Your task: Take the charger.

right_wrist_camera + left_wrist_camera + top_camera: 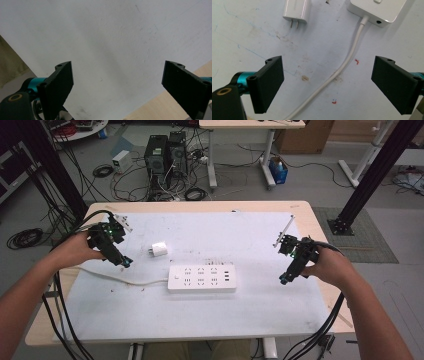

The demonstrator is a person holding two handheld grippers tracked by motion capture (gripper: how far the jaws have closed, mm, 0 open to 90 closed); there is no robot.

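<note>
A white power strip [202,278] lies in the middle of the white mat, its white cord [120,279] trailing off to the left. A small white plug adapter [159,250] rests just behind it, prongs pointing left. My left gripper [125,263] hovers at the mat's left, open and holding nothing. In the left gripper view its jaws stand wide over the cord [342,67], with the adapter [296,11] and the strip's end [377,10] ahead. My right gripper [284,280] hangs open over the mat's right side, above bare mat [112,45].
The white mat [260,245] covers most of a wooden table [320,227]. On the floor behind stand computer towers [165,152], loose cables and another desk's legs. Black frame posts rise at the back left and back right [370,175].
</note>
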